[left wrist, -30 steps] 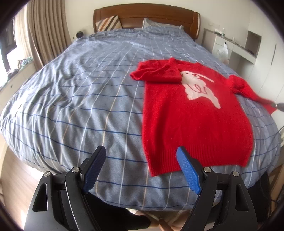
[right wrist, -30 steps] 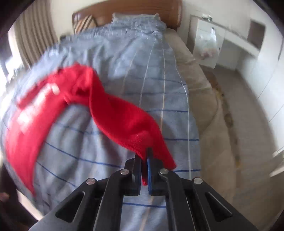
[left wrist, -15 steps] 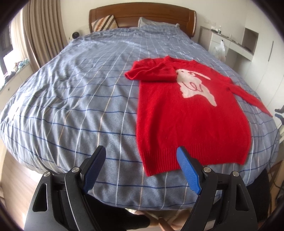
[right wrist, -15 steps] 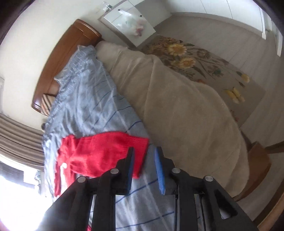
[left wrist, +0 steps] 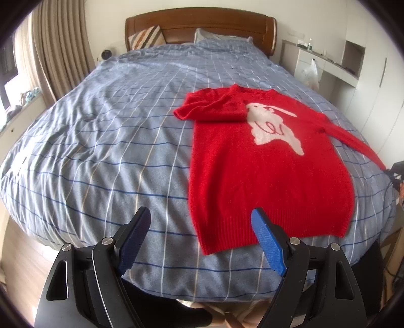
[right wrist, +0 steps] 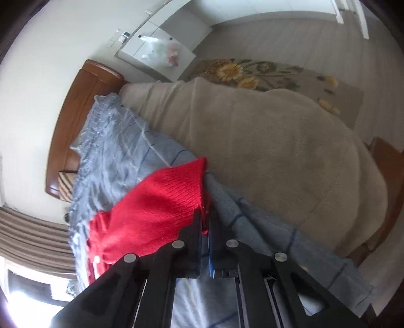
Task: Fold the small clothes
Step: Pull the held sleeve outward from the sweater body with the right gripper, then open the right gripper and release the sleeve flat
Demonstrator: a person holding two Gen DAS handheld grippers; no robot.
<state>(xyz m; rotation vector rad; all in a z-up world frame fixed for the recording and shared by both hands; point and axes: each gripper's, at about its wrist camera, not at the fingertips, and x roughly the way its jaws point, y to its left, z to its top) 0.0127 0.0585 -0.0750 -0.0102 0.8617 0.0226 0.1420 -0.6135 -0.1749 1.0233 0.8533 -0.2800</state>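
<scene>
A red sweater (left wrist: pixel 265 176) with a white rabbit print lies face up on the right half of the bed. One sleeve (left wrist: pixel 209 108) is folded across its chest. The other sleeve (left wrist: pixel 353 141) stretches flat toward the bed's right edge. My right gripper (right wrist: pixel 205 217) is rolled sideways and shut on the ribbed cuff (right wrist: pixel 176 186) of that sleeve, with red knit showing between its pads. It appears as a dark shape (left wrist: pixel 396 171) in the left wrist view. My left gripper (left wrist: pixel 200 217) hovers open and empty over the sweater's hem (left wrist: pixel 252 232) at the bed's near edge.
A blue checked duvet (left wrist: pixel 113 141) covers the bed up to a wooden headboard (left wrist: pixel 202 22). A beige blanket (right wrist: pixel 277 151) hangs down the bed's right side, above a flowered rug (right wrist: pixel 265 73). A white desk (left wrist: pixel 325 63) stands right, curtains (left wrist: pixel 58 50) left.
The right gripper let go of the lifted sleeve, rolled and sank, then shut again on the cuff. The sleeve now lies stretched out flat. The left gripper kept still and open.
</scene>
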